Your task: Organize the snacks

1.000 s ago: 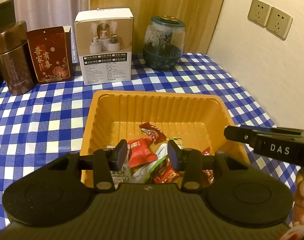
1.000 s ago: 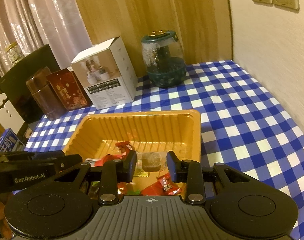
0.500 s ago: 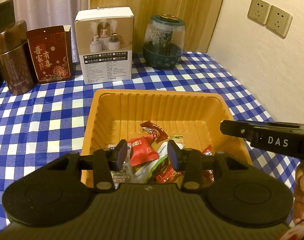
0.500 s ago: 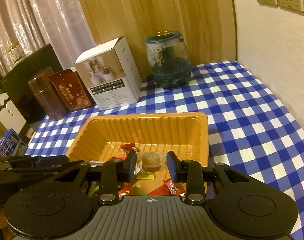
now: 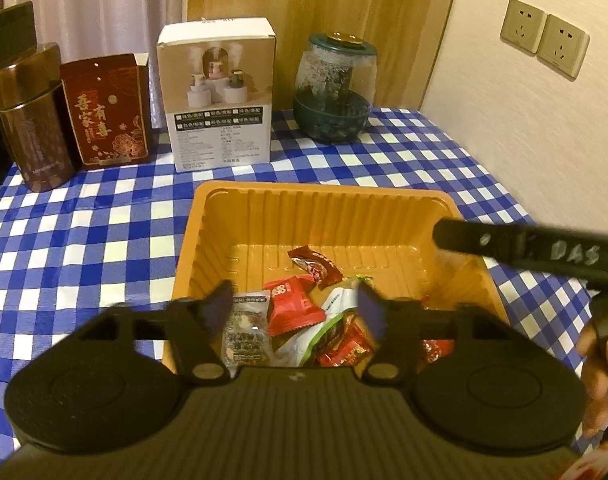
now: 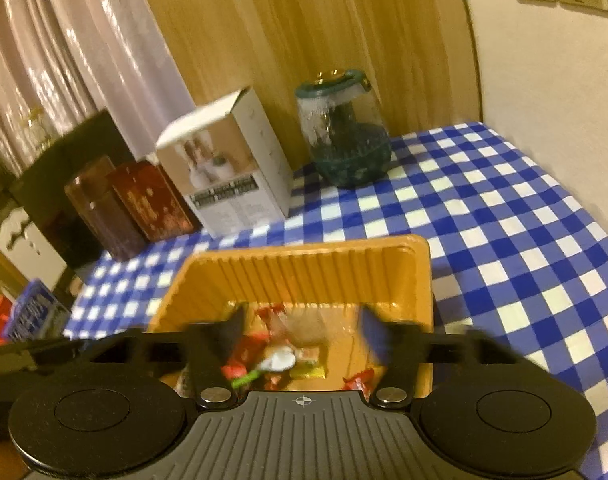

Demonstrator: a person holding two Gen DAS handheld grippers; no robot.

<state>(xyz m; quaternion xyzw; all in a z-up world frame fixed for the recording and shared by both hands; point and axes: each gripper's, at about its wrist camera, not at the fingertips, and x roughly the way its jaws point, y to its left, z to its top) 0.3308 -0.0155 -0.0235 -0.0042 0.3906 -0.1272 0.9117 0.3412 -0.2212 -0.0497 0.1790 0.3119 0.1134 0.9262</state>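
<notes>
An orange plastic tray (image 5: 324,196) on the blue checked cloth holds several wrapped snacks: a red packet (image 5: 291,312), a dark red candy (image 5: 316,266), a clear packet (image 5: 245,328) and a green-and-white one (image 5: 328,320). My left gripper (image 5: 293,308) hovers over the tray's near end. Its jaws are opening with nothing pressed between them. My right gripper (image 6: 304,332) hangs over the same tray (image 6: 304,248) from the other side. Its jaws are also opening. A blurred brownish snack in clear wrap (image 6: 304,322) shows between them, clear of the pads. One right finger (image 5: 504,242) crosses the tray's right rim.
Along the back stand a brown canister (image 5: 31,120), a red tin (image 5: 105,112), a white carton (image 5: 219,100) and a green-based glass jar (image 5: 336,92). A wall with sockets (image 5: 544,40) closes the right side. A hand (image 5: 600,352) shows at right. A blue box (image 6: 31,312) sits off the table's left.
Both pairs of jaws have spread wider. The brown snack that sat tight between the right fingers is now loose between them. The right finger seen from the left has risen slightly.
</notes>
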